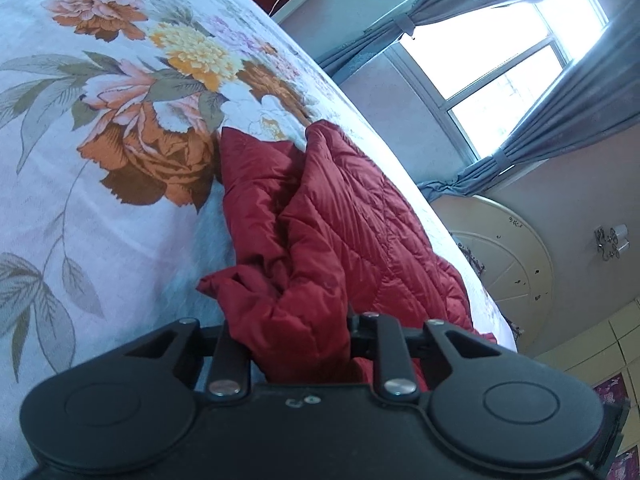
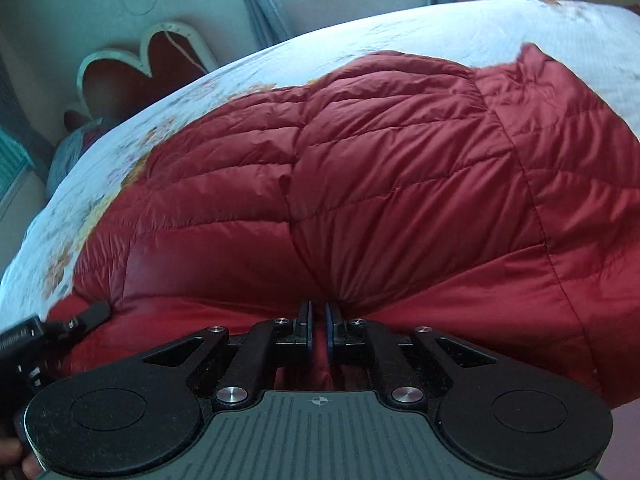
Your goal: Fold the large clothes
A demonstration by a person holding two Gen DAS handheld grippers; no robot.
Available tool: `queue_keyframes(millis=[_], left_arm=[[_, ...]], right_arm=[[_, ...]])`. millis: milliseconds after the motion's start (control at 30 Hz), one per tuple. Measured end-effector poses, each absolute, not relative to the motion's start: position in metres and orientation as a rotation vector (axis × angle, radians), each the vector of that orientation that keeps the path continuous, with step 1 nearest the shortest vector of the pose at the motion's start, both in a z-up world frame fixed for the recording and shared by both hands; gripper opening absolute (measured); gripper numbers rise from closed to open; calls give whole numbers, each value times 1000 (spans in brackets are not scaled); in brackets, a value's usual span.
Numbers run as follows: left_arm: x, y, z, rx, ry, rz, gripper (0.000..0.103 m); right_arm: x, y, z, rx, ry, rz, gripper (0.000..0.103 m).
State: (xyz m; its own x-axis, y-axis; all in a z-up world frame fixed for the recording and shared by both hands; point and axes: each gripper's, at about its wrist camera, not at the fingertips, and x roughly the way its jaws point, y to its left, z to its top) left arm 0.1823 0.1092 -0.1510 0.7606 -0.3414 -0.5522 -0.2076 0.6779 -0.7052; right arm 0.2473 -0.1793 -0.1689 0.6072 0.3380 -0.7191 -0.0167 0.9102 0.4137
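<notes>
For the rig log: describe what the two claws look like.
Left claw: matte black, two round hubs, silver rivets on slim link bars. Right claw: same black linkage and rivets, blue pads on the fingertips, a grey ribbed plate with a small crosshair mark.

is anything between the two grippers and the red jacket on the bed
Nothing visible. The right gripper is shut on a pinch of the red jacket. The left gripper has a bunched fold of it between its fingers. Only the flowered bedsheet lies around it.
</notes>
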Motion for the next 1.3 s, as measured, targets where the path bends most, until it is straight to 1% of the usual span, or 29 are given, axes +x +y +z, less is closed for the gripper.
queue_keyframes(millis=[100,200,267,333,400,467,533,633,733,800,867,933,1000,1167,1300], left_arm=[[183,112,-151,-840,733,-88,23],[183,112,-151,-839,737,-93,23],[182,112,-151,-836,736,-93,23],[180,111,-149,-834,732,-88,23],[178,106,-142,-815,716,-88,23],[177,100,-133,-759,699,-88,23],[178,97,-129,-734,698,-82,22],[180,98,-128,-721,703,-83,22],[179,97,-128,-714,709,-78,22],[179,97,-128,-709,713,-78,22],[179,96,-128,-702,715,-82,22],[179,96,-128,-692,715,-87,22],[179,96,-129,-690,719,-88,22],[181,98,-131,-700,727,-92,22],[183,96,-125,-679,729,-102,22]], right_arm=[[241,-185,-156,416,902,200,4],[220,-192,-131,434,847,223,5],[209,-193,-122,416,844,239,5],[207,-190,-129,398,896,242,5],[212,-180,-152,341,985,215,4],[216,-182,-165,383,985,203,2],[220,-190,-157,435,995,194,2],[216,-198,-127,416,870,200,2],[237,-196,-119,430,831,197,2],[256,-190,-127,425,838,185,2],[274,-186,-144,432,883,174,2],[279,-185,-155,443,902,172,2],[278,-187,-151,440,912,167,2],[249,-201,-120,464,864,182,2],[252,-195,-141,437,958,178,2]])
